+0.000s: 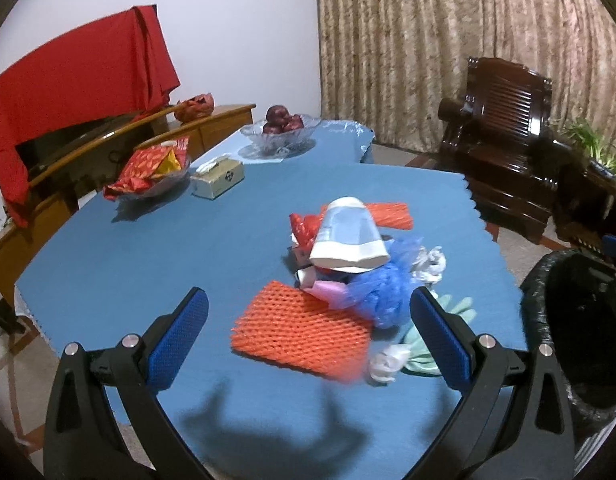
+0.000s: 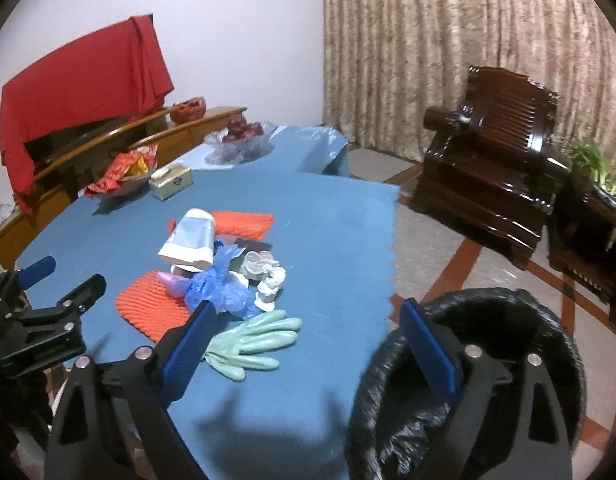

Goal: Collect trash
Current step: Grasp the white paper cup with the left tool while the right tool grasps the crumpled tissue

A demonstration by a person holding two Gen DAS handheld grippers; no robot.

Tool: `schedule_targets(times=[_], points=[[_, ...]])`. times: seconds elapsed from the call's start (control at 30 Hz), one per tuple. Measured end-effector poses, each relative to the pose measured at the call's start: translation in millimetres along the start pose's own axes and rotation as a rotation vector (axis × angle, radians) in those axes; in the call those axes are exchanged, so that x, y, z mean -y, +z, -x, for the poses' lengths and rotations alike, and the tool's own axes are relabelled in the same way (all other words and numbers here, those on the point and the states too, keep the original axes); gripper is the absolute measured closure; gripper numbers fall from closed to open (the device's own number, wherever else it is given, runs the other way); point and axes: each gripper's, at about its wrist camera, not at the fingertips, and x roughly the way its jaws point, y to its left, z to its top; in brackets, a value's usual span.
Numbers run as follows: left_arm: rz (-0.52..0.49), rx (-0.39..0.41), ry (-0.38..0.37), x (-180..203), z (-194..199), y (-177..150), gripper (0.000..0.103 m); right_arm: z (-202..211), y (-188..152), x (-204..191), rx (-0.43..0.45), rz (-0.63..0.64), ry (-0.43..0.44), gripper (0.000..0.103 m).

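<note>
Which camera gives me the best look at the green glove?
Right wrist: the green glove lies whole, fingers spread, on the blue cloth. In the left wrist view the green glove is mostly hidden behind the hand-held gripper's blue finger pad.

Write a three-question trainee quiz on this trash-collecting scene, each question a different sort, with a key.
1. True or false: the left gripper is shut on the orange foam net.
2. Multiple choice: what lies on the table nearest the right gripper? A) tissue box B) green glove C) bowl of apples
3. Fill in: the black-lined trash bin stands off the table's ____ edge, as the right wrist view shows it.

Key
1. False: both grippers are open and hold nothing.
2. B
3. right
</note>
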Motion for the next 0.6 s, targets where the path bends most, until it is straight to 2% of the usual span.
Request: schedule_targets(times=[0.27,0.4,0.5,0.6], points=[[0.021,-0.06,-0.008,2.5,-53.0,5.4,0.005,-75.7,6.2,-0.1,-0.09,0.008,0.021,0.028],[0.03,-0.057,-0.006,1.1,-75.7,16.1,0.005,-107.2,7.2,-5.3,-0.125,0.021,0.039,0.032],[0.033,-0.063,-0.012,2.2,-94.5,23.1,0.005,-131.6,9.2,-11.5,-0.16,0.046,0.053,0.038],[0.028,-0.075,-0.03,5.7,-112.3,28.2,0.009,-151.7,11.1,-14.3,-0.186,0.059,0.063,0.043]])
